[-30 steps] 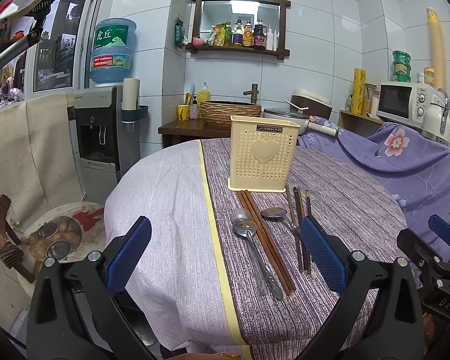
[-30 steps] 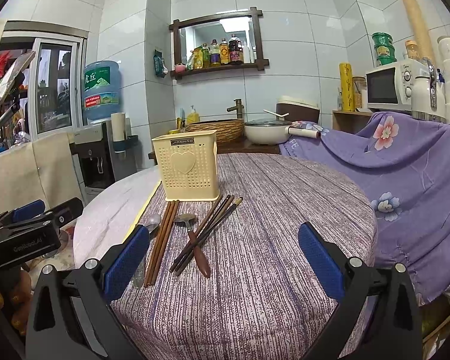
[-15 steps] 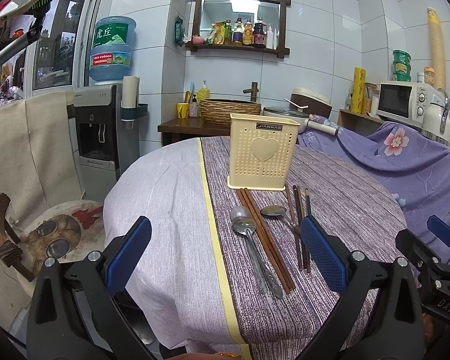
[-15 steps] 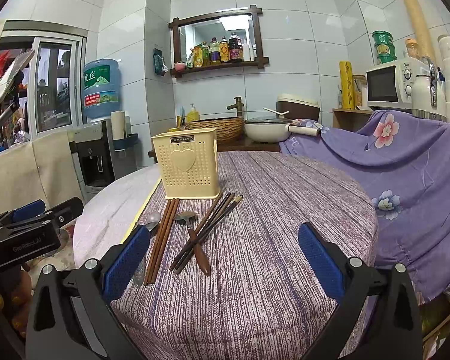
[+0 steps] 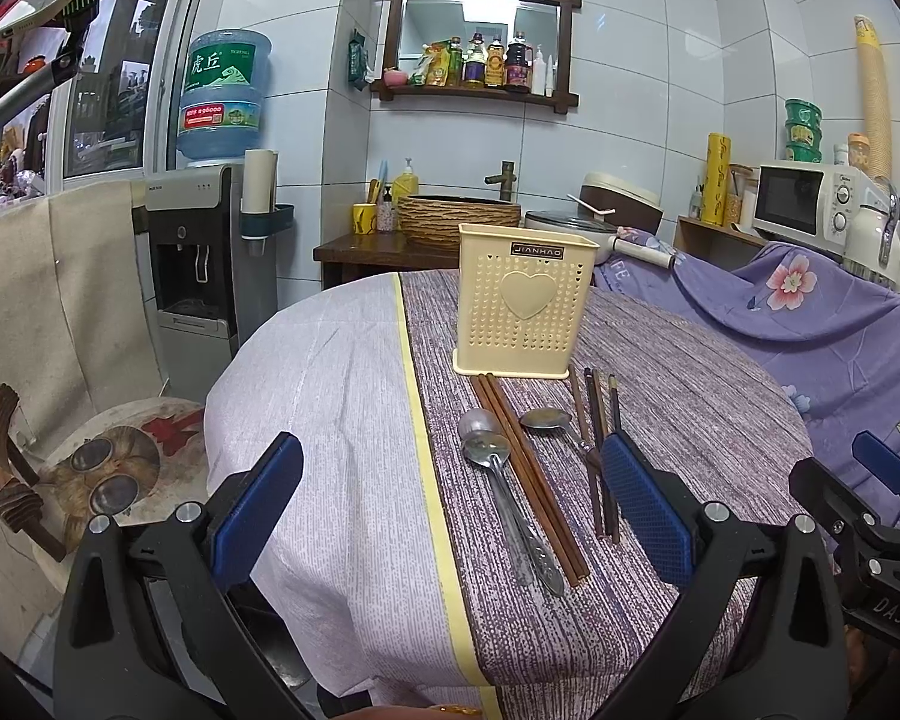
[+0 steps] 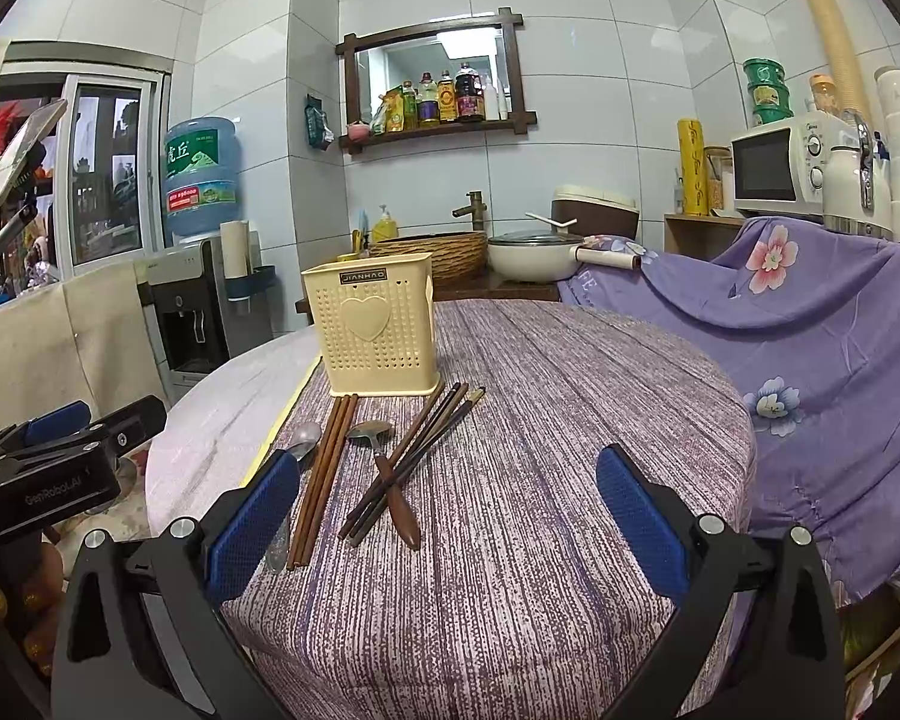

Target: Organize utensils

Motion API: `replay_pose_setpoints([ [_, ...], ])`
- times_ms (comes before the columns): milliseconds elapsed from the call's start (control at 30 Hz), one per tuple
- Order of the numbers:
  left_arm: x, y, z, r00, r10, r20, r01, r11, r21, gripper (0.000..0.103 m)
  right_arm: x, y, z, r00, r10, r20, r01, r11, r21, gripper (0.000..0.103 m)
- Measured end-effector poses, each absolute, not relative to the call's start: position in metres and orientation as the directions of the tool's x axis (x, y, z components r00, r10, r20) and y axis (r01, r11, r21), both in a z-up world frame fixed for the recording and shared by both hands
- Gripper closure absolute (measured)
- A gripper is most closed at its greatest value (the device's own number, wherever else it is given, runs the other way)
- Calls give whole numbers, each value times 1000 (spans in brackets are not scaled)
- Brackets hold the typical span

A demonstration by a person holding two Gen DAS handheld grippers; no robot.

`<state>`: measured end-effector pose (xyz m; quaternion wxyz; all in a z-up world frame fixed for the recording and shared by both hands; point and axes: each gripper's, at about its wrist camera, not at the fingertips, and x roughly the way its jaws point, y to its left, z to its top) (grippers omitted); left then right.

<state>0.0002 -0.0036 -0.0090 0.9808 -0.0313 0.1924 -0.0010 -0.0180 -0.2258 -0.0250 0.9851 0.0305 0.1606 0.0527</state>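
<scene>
Utensils near the holder
Holder stands far on table; chopsticks and spoons lie nearer, microwave far right.

You see a cream-yellow utensil holder dotted with small perforations and a solid heart on its face. Your desk wears a purple cloth with fine streaks; on its left side — a pale lilac-white cloth edged by a yellow stripe. The reddish-brown chopsticks lie by the silver spoons; the dark brown chopsticks cross a spoon with a brown handle. Both tools — left and right — are black with blue textured pads. A purple sheet carries pink flowers.
</scene>
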Motion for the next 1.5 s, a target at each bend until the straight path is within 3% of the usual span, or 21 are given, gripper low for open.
replay_pose_setpoints([
  [1100,6,-2,-14,917,-8,-398,-16,998,-58,5,-14,-225,-37,934,112,-339,-90,993,80,6],
  [1200,20,2,-20,900,10,-436,-36,998,-50,5,-6,-226,-41,924,97,-369,-75,994,74,6],
  [1333,59,20,-36,833,34,-552,-85,994,-67,5,15,-238,-52,894,70,-443,-34,996,88,6],
  [1500,91,28,-37,827,60,-559,-88,996,-23,5,50,-250,-61,848,62,-526,-6,994,107,6],
])
